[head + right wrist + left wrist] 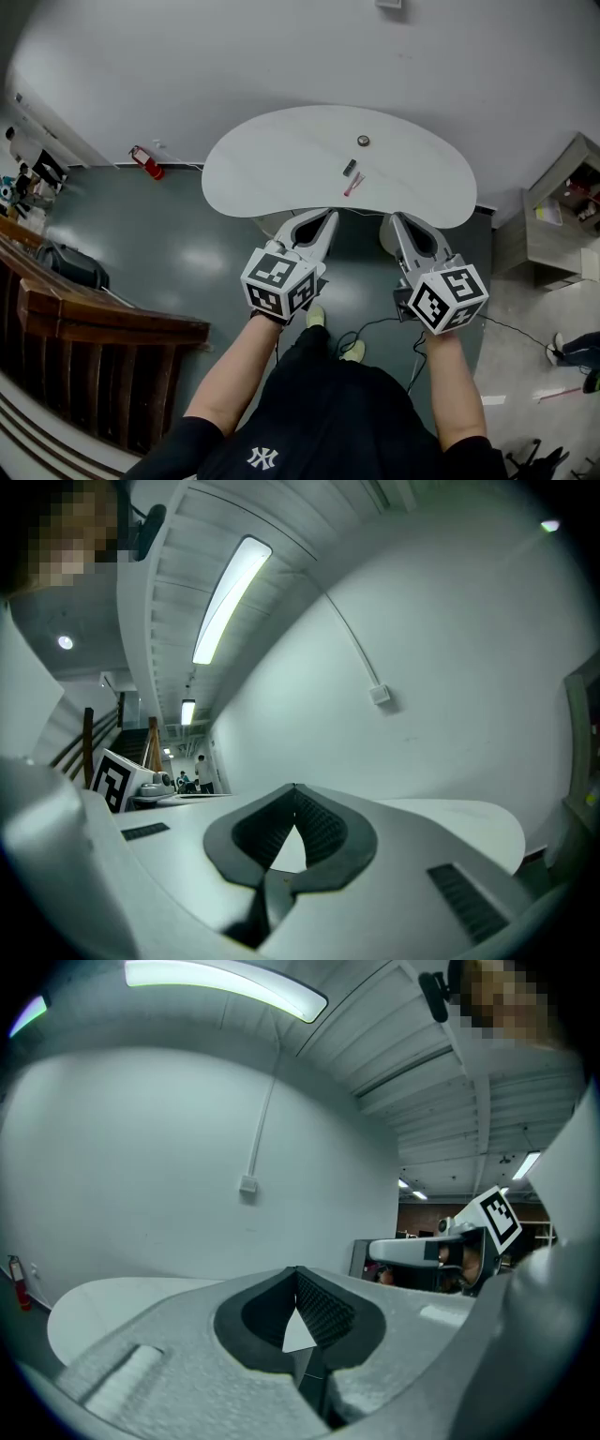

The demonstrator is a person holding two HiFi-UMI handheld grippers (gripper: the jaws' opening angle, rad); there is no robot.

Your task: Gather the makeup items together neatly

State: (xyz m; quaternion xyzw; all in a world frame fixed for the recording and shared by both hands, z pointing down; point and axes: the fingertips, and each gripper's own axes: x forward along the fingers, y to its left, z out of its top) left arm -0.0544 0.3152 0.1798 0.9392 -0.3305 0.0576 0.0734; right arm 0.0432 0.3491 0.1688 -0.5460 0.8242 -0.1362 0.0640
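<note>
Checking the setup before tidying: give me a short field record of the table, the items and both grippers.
table: white, curved, by the wall
items: small round item, dark item, thin red item, loosely spaced near mid-table
left gripper: shut, empty, at the table's near edge
right gripper: shut, empty, at the table's near edge

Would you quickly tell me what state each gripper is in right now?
Left gripper: closed, jaws tip to tip, holding nothing.
Right gripper: closed, jaws tip to tip, holding nothing.
</note>
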